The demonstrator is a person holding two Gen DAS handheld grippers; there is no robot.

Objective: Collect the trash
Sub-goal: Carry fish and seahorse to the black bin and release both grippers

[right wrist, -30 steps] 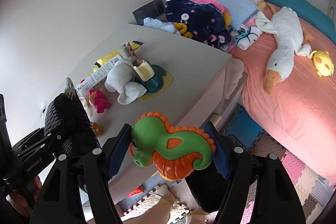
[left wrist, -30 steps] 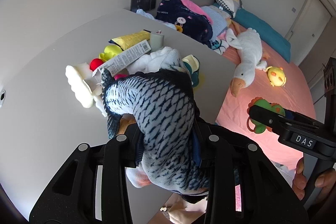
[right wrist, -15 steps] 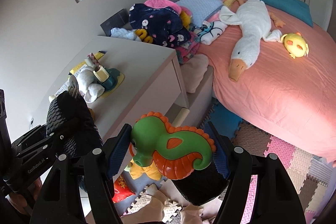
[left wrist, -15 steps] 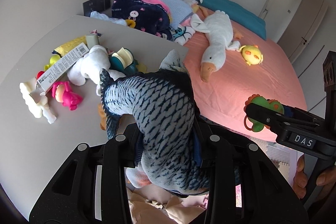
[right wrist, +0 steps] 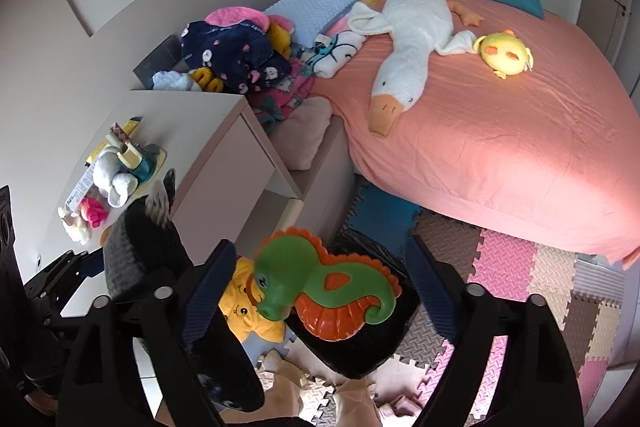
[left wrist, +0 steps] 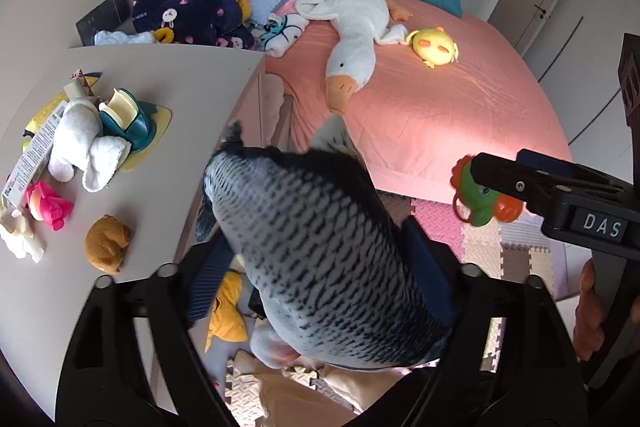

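1. Left gripper (left wrist: 316,263): both fingers closed against a grey plush fish (left wrist: 320,247), held off the floor.
2. Right gripper (left wrist: 516,183): enters from the right, clamped on a green and orange toy (left wrist: 478,205).
3. Desk (left wrist: 192,83): brown plush (left wrist: 107,243) and pink figure (left wrist: 48,203) lie apart.
4. Bed (left wrist: 460,107): white goose plush (left wrist: 354,35), yellow chick plush (left wrist: 434,47) just beside it.

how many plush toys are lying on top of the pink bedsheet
2: the long white plush goose stretched diagonally, head toward the bed's near edge, and the small round yellow plush chick beside its wing. Others may hide in the clothes pile.
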